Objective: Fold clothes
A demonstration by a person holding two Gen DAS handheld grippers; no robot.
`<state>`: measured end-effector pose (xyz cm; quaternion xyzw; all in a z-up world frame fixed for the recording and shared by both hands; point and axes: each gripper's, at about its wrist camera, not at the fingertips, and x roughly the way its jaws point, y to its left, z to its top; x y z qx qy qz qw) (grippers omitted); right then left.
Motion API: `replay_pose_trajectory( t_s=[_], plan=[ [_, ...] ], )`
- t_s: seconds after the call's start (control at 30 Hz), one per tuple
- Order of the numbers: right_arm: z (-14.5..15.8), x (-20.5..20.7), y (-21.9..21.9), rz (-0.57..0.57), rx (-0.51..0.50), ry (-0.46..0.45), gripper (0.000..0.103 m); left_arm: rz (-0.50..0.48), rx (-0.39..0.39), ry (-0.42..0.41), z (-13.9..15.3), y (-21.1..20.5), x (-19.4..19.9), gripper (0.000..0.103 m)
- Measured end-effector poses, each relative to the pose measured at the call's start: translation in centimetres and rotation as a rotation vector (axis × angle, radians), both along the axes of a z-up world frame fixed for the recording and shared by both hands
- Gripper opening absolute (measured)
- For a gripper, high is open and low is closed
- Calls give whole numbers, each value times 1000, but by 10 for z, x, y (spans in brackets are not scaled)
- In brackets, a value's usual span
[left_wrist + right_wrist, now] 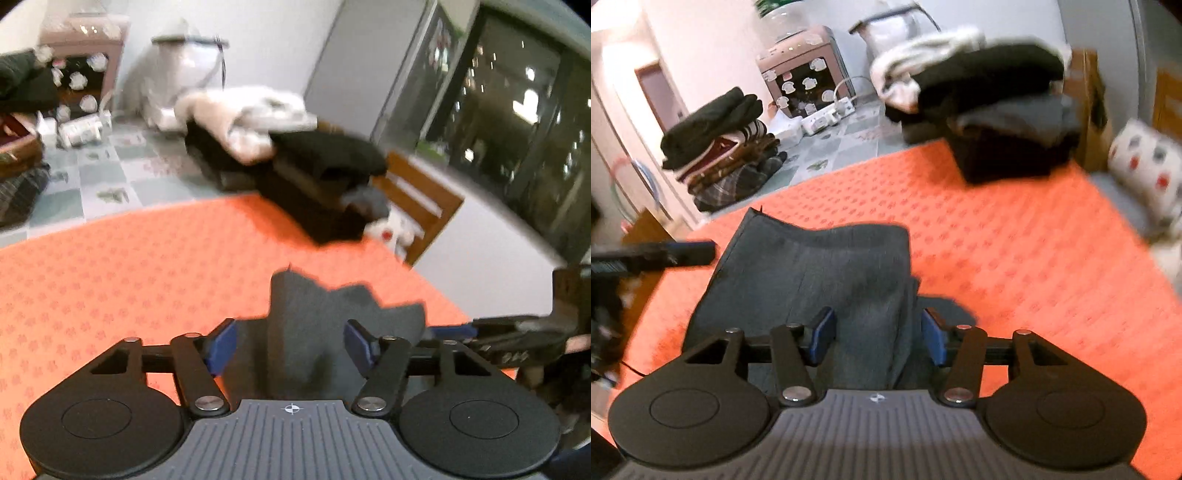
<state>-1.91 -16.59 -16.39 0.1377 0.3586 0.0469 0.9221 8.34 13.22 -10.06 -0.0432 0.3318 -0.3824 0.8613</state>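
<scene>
One grey garment (816,280) lies crumpled, partly folded, on the orange worktop (1015,240); it is plain dark grey with a seamed edge. Two grippers: the left gripper (290,349) and the right gripper (877,336) both stand spread, blue pads clear of the cloth between them. Two clothes piles: one (990,96) at the worktop's far edge, one (727,147) beyond it. No legible writing.
</scene>
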Motion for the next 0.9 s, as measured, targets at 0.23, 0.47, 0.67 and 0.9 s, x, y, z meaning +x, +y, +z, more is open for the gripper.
replay_pose_trajectory(
  t_s=[0.23, 0.47, 0.67, 0.9],
  plan=[
    [44, -1, 16, 76, -99, -77, 32, -54, 13, 19, 4, -19, -5, 28],
    [33, 33, 38, 142, -100, 13, 24, 14, 76, 117, -28, -29, 22, 25],
    [3, 55, 47, 151, -128, 97, 24, 53, 98, 177, -51, -33, 40, 28],
    [-12, 60, 44, 161, -111, 109, 24, 76, 99, 180, -60, -34, 43, 32]
  ],
)
